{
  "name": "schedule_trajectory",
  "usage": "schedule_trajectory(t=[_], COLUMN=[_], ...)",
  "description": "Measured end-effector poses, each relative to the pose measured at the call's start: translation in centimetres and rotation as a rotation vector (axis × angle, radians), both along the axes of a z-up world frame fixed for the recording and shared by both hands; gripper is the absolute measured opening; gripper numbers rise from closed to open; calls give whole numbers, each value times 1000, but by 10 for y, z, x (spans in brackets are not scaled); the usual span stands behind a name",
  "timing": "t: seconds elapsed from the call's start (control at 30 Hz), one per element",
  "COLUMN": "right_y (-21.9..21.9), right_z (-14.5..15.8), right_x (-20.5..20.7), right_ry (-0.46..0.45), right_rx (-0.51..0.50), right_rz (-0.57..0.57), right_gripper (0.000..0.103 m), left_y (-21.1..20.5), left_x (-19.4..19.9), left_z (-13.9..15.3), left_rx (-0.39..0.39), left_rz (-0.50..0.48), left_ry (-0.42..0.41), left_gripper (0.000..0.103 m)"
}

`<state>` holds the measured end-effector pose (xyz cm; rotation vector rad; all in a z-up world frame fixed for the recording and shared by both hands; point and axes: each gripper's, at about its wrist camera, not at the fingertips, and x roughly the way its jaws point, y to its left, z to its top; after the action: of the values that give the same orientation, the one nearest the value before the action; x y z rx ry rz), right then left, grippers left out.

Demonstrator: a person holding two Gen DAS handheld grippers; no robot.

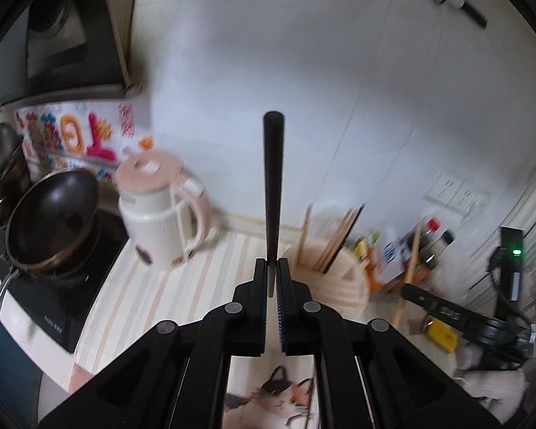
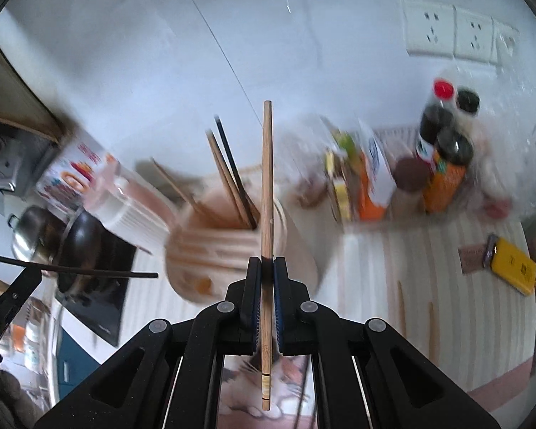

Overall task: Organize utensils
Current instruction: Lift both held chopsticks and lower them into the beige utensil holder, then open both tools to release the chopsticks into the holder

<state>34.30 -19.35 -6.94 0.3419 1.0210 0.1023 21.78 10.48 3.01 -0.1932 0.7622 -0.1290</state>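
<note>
My left gripper [image 1: 272, 268] is shut on a black chopstick [image 1: 273, 178] that points straight ahead, above the counter. My right gripper [image 2: 267, 266] is shut on a light wooden chopstick [image 2: 267, 186], also pointing ahead. A pale pink ribbed utensil holder [image 2: 228, 243] stands just beyond and left of the right gripper, with several wooden and dark chopsticks [image 2: 232, 178] in it. The holder shows in the left wrist view [image 1: 336, 268] right of the left gripper. The left gripper with its black chopstick [image 2: 89, 271] shows at the left of the right wrist view.
A pink-and-white kettle [image 1: 164, 211] and a black wok [image 1: 53, 214] on a cooktop stand left. Bottles and sauce packets [image 2: 439, 157] crowd the back right by the wall. A yellow device [image 2: 512, 266] and loose wooden chopsticks [image 2: 401, 307] lie on the striped cloth. A cat-print mat [image 1: 275, 397] lies below.
</note>
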Motion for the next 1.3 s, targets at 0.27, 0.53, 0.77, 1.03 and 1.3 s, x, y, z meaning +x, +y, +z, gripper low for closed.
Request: schedule_trajectory(t=[0.27, 0.53, 0.77, 1.03, 1.3], right_y=[-10, -22, -15, -6, 8], right_z=[42, 31, -1, -20, -27], right_x=[43, 80, 94, 96, 92], right_ry=[-130, -252, -308, -316, -325], right_rx=[44, 89, 92, 88, 43], right_rz=[-73, -241, -290, -266, -191], right_gripper=[7, 7, 7, 7, 7], left_y=[-29, -57, -69, -72, -55], left_x=[28, 82, 109, 120, 119], left_z=[33, -2, -14, -9, -28], left_rx=[-5, 9, 22, 35, 72], left_rz=[-91, -129, -142, -151, -84], left_ry=[-44, 46, 76, 59, 86], left_gripper=[2, 2, 2, 1, 3])
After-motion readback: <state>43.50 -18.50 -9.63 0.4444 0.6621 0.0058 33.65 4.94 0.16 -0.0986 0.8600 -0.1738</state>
